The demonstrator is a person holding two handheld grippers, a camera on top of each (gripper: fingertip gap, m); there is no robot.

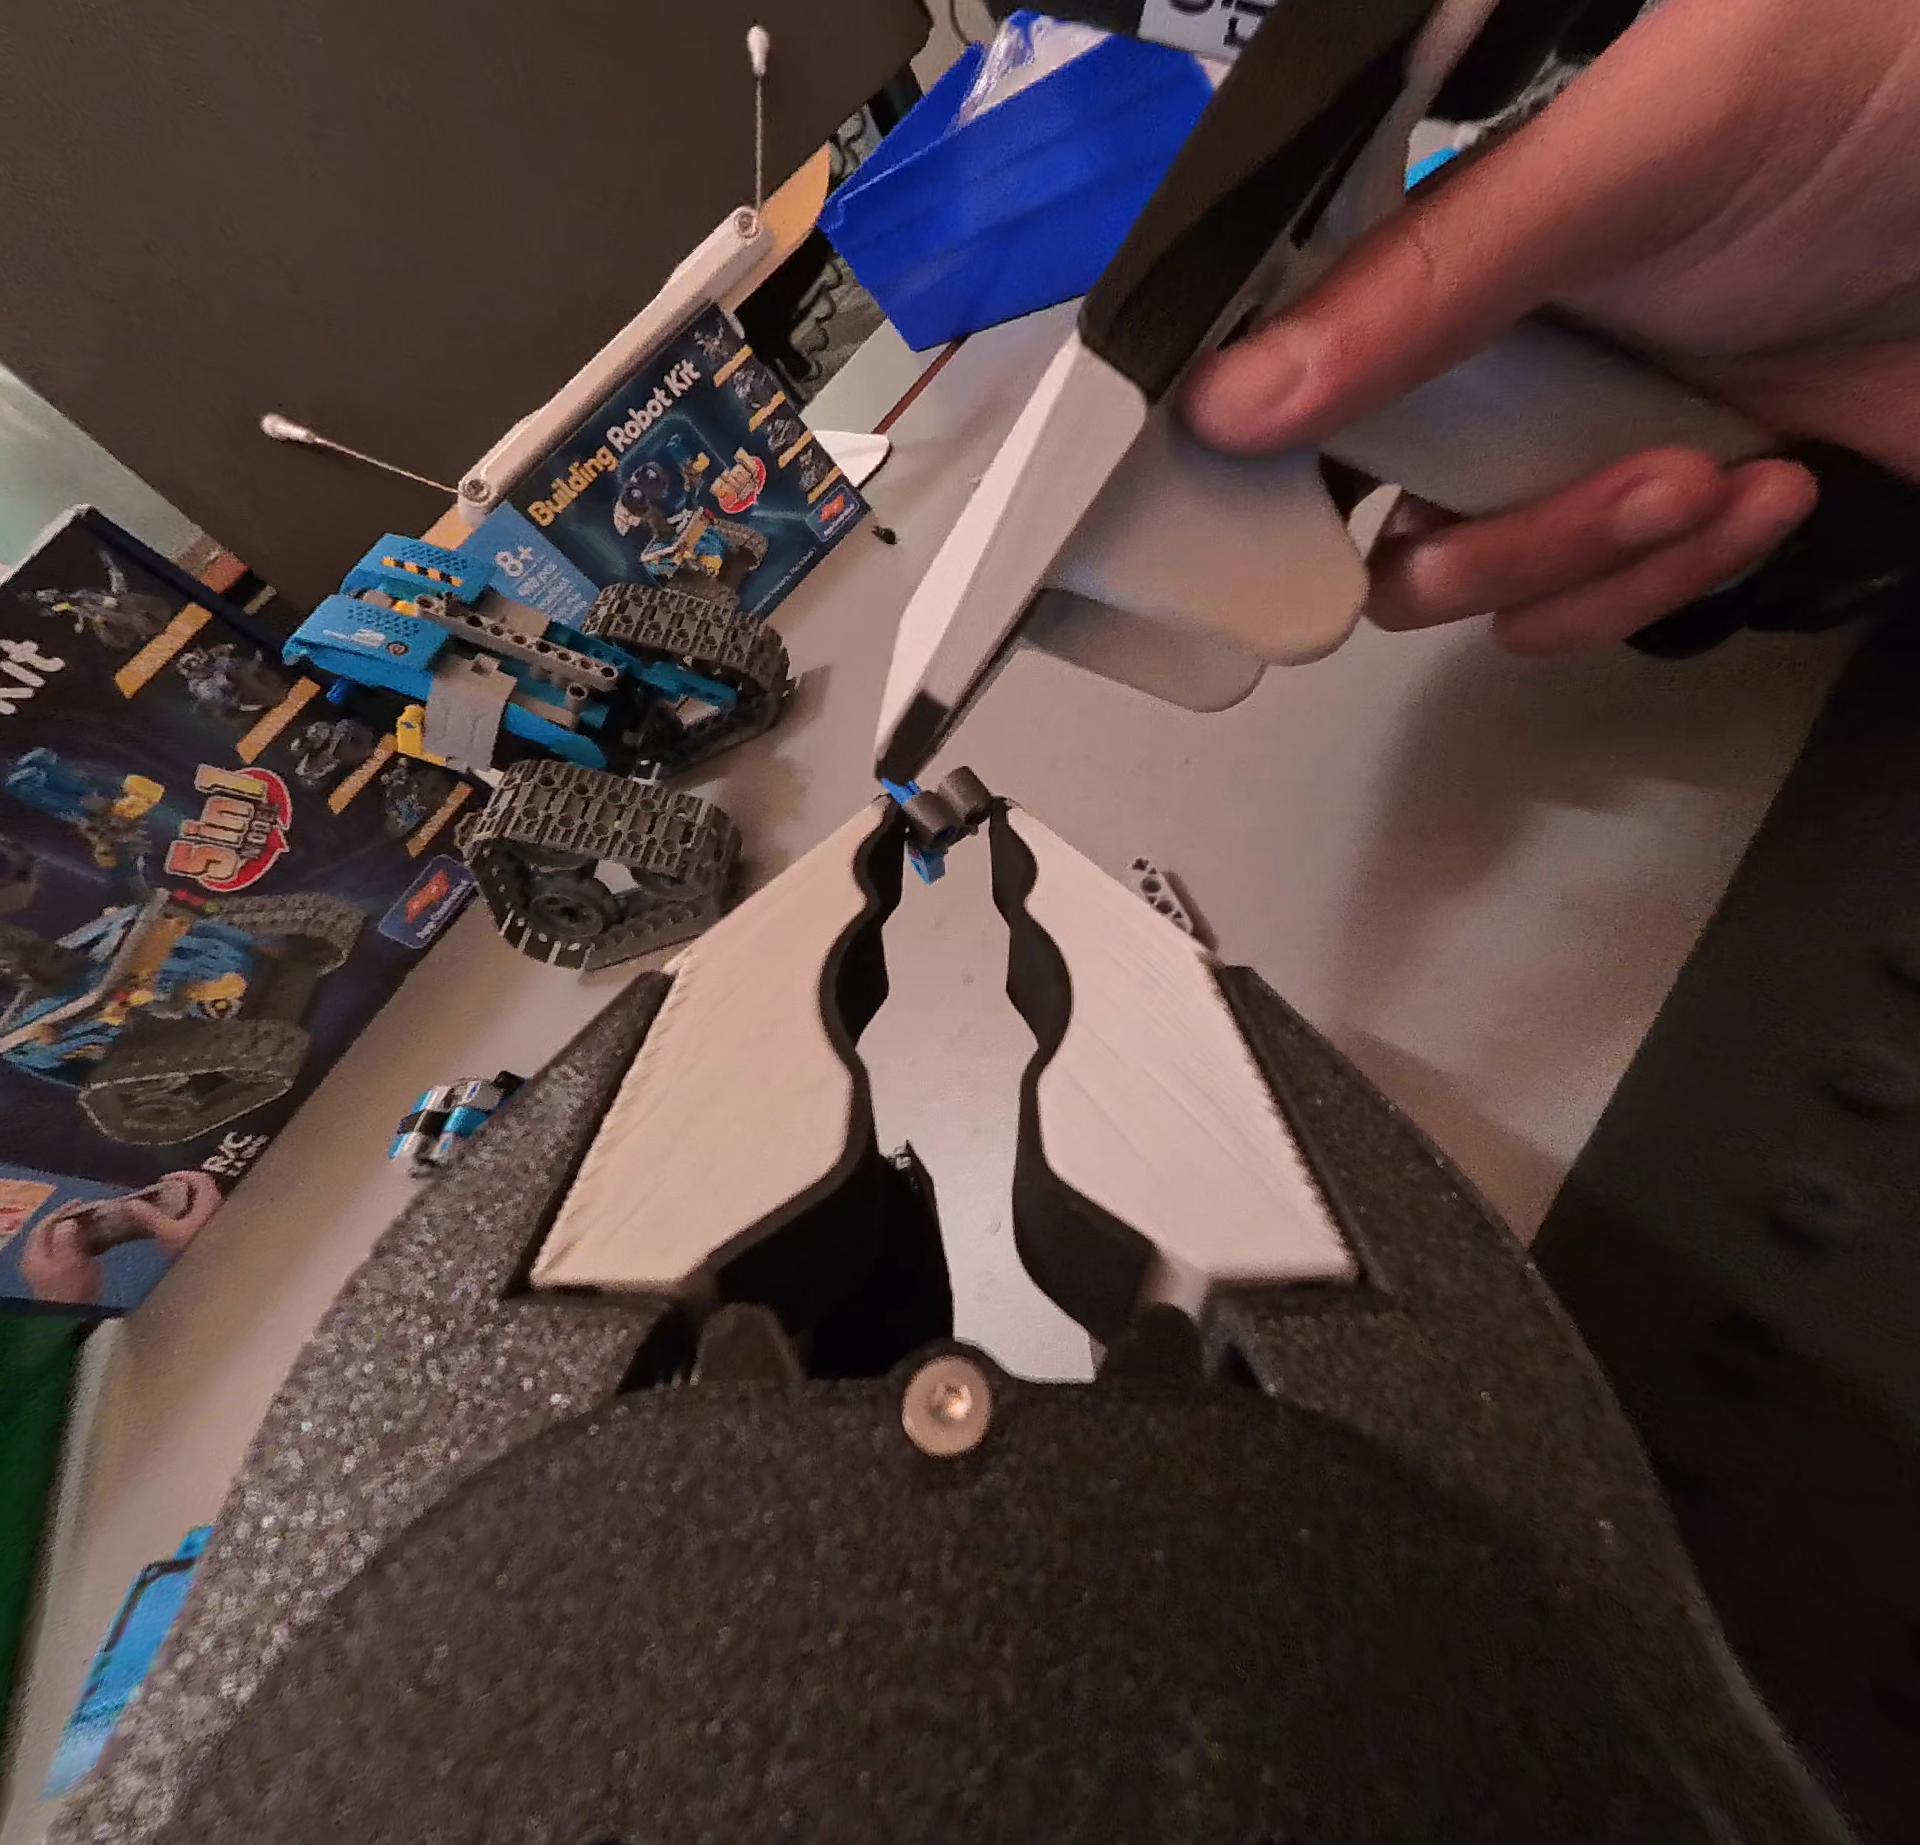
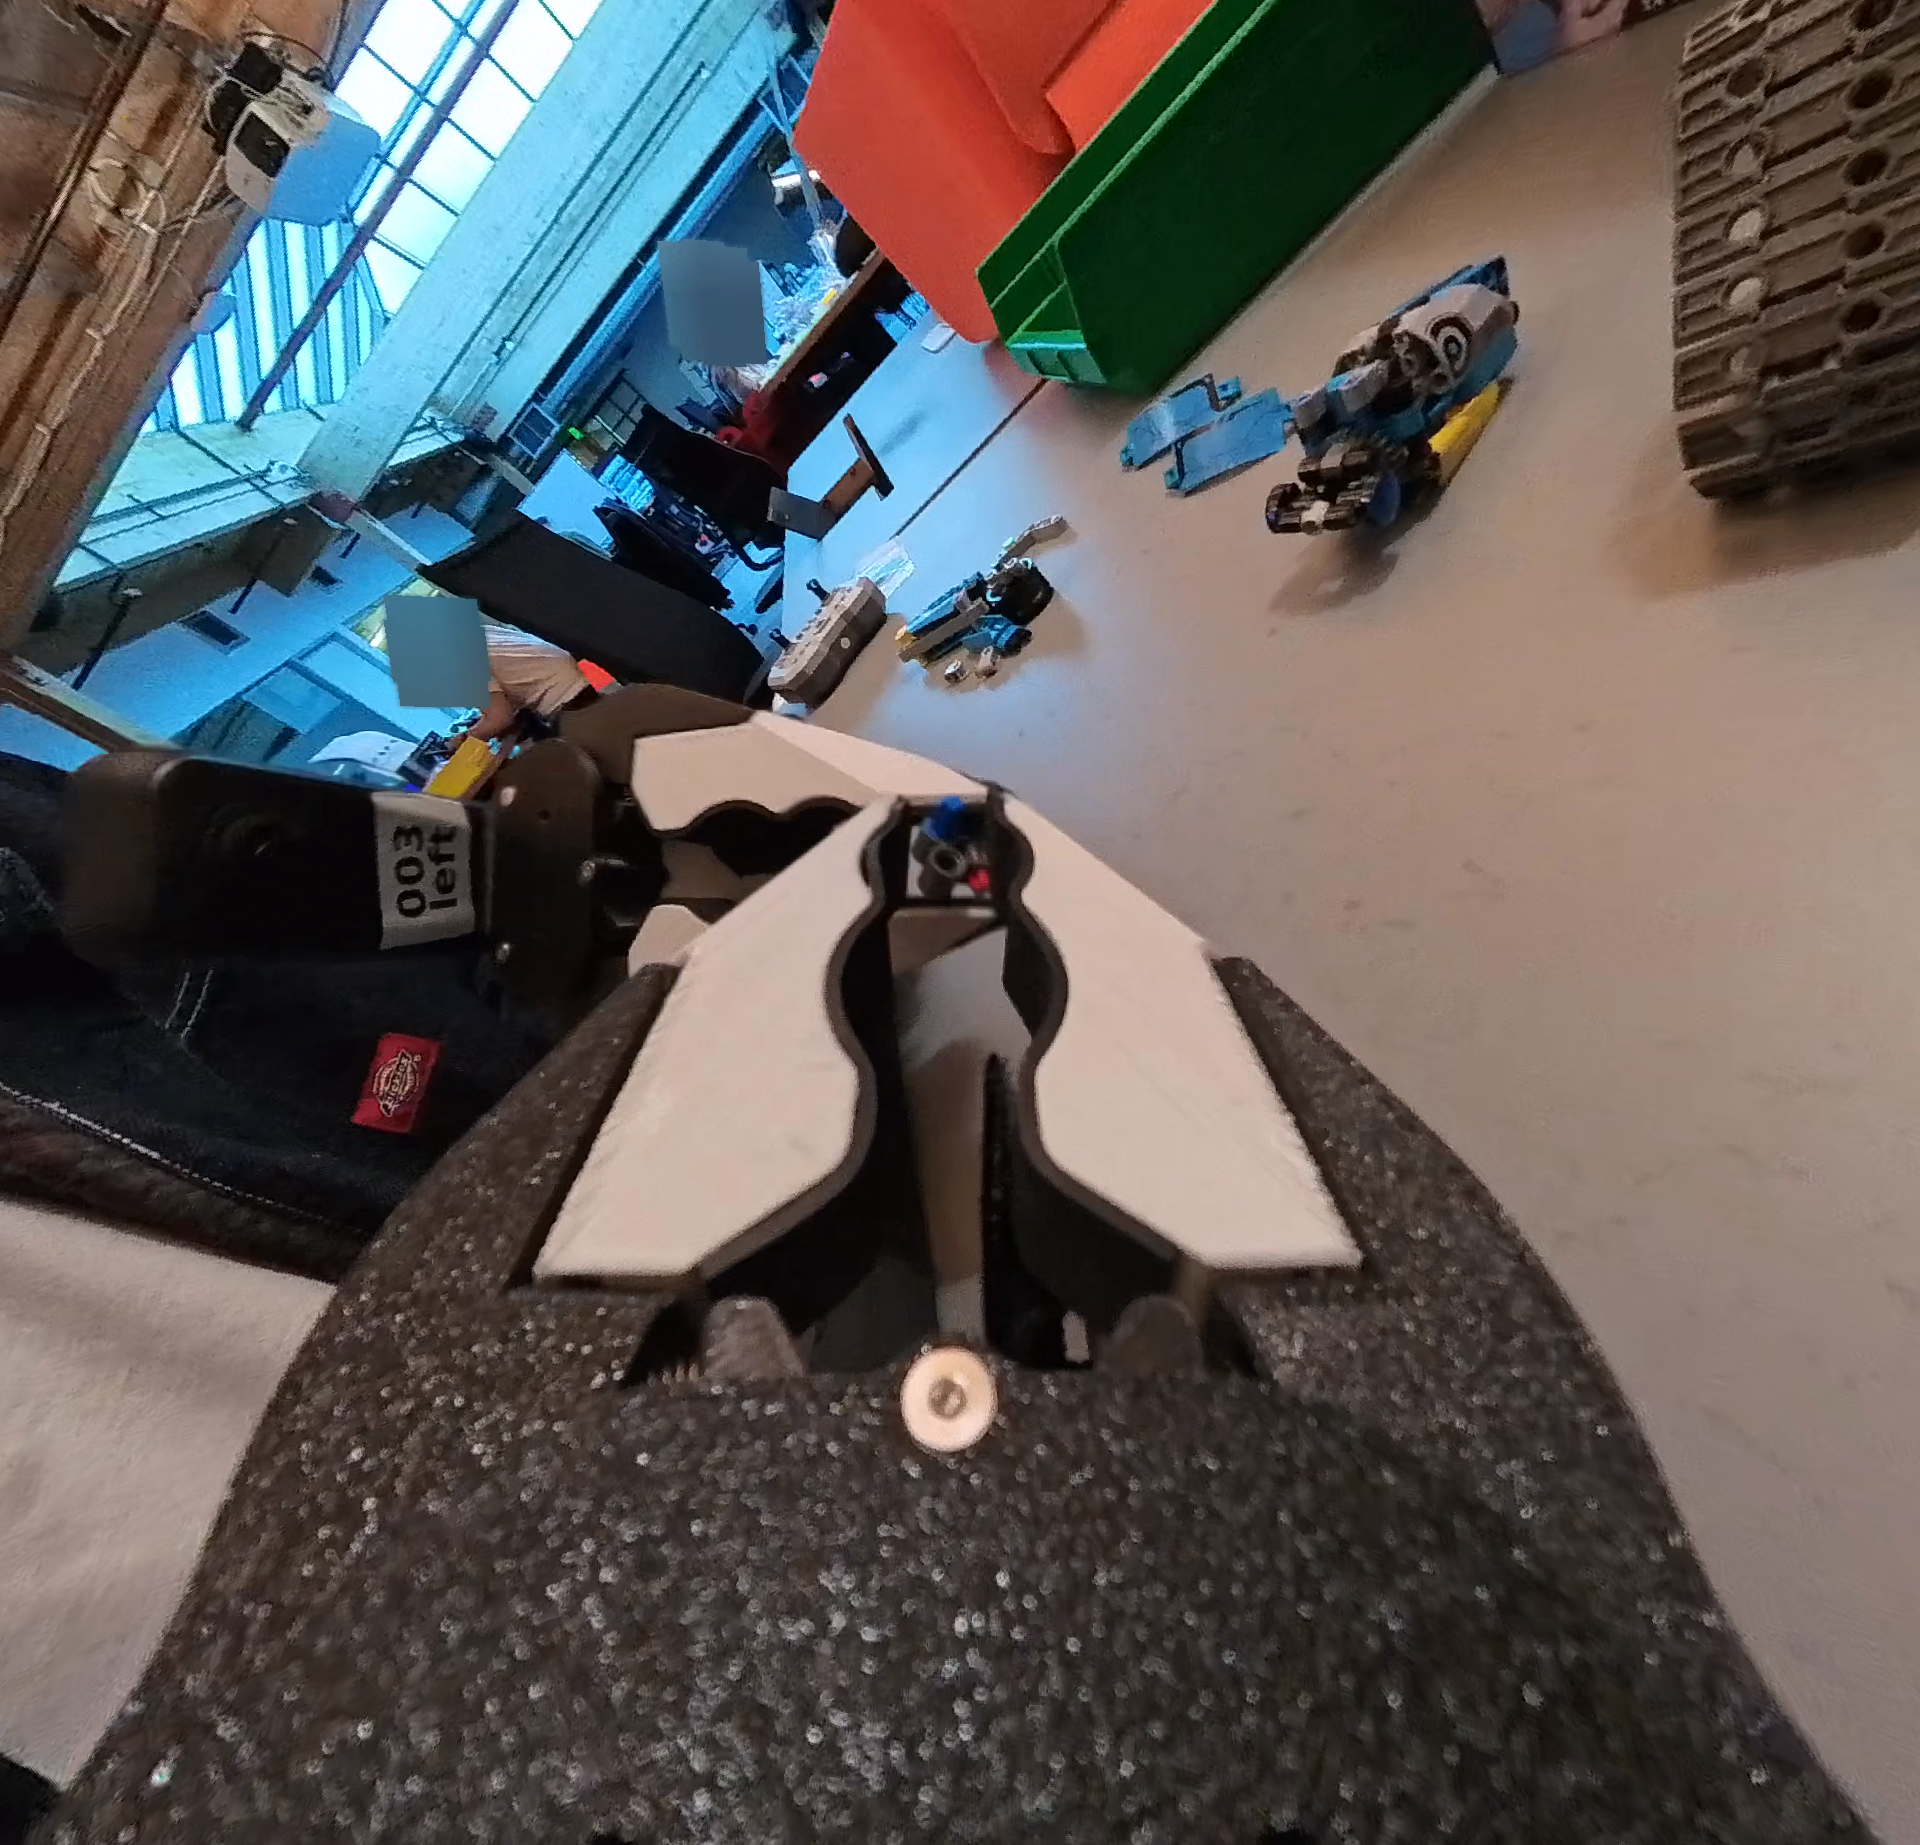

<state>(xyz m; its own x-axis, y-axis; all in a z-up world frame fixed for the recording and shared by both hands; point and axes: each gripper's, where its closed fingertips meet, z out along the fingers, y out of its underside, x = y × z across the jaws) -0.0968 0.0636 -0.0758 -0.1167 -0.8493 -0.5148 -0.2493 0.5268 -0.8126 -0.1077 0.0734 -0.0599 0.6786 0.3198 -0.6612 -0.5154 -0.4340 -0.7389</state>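
Observation:
In the left wrist view my left gripper [image 1: 943,816] is shut on a small grey connector with a blue pin [image 1: 940,821], held at the fingertips above the pale table [image 1: 1351,860]. My right gripper [image 1: 902,769], held by a hand [image 1: 1621,268], comes in from the upper right, and its tip meets the blue end of the same piece. In the right wrist view my right gripper [image 2: 948,816] has its tips closed around that grey and blue piece [image 2: 943,845]. The left gripper [image 2: 790,787] reaches in from the left.
A blue and grey tracked model [image 1: 582,715] stands left of the grippers, between two kit boxes [image 1: 156,860] [image 1: 686,465]. A blue bin [image 1: 997,195] is behind. Green [image 2: 1226,206] and orange bins [image 2: 935,112], loose blue sub-assemblies [image 2: 1392,403] [image 2: 977,611] and a grey track [image 2: 1797,237] lie on the table.

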